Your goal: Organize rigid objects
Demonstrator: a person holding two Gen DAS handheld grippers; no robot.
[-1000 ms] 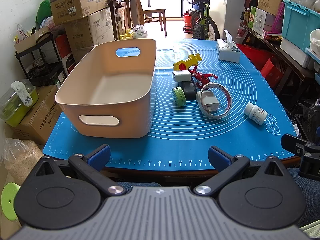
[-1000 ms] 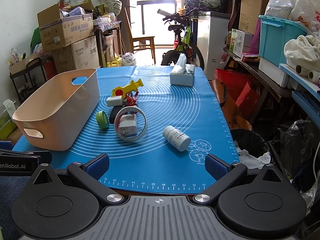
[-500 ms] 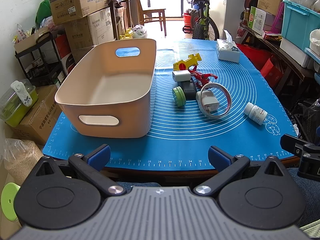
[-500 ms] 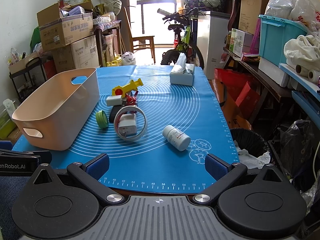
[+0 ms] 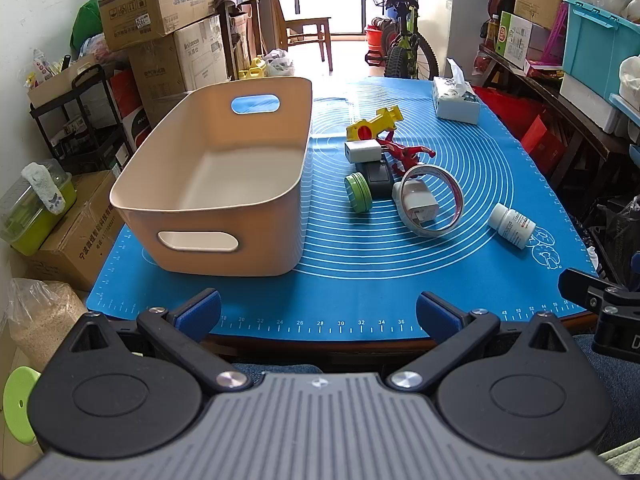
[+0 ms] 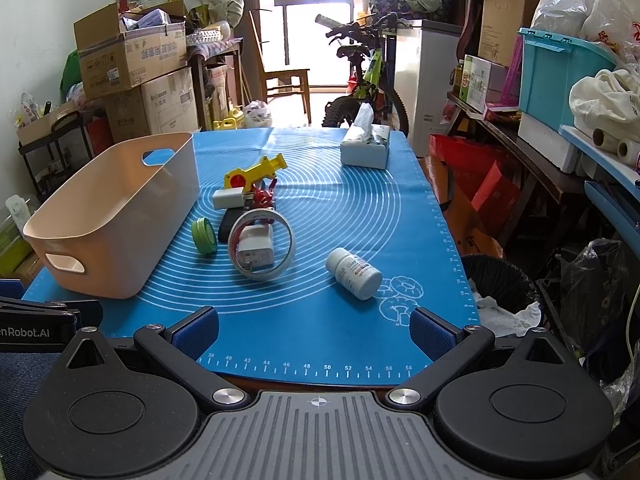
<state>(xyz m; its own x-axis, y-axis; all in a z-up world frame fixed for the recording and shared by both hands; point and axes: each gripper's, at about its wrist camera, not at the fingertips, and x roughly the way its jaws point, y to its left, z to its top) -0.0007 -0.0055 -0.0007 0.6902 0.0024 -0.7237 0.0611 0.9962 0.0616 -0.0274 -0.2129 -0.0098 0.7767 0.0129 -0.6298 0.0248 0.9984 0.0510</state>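
Two grippers hover at the near table edge, the left gripper [image 5: 318,310] and right gripper [image 6: 314,326] both spread wide, holding nothing. Leftmost sits the beige bin [image 5: 224,184]; right of it lie the green tin [image 5: 358,192], tape ring [image 5: 434,200] and pill bottle [image 5: 512,226].

1. Looks like a spare room in somebody's home, used mostly for storage.
2. Cardboard boxes [image 5: 154,2] are stacked against the left wall, some open and stuffed.
3. A bike [image 6: 370,76] is parked indoors at the far end, next to a wooden chair [image 6: 286,80] by a bright balcony door.
4. Right side has shelves with a teal bin [image 6: 560,76], plastic bags and paper rolls.
5. A table with a blue mat [image 6: 360,220] and a tissue box [image 6: 366,148] sits in the middle.
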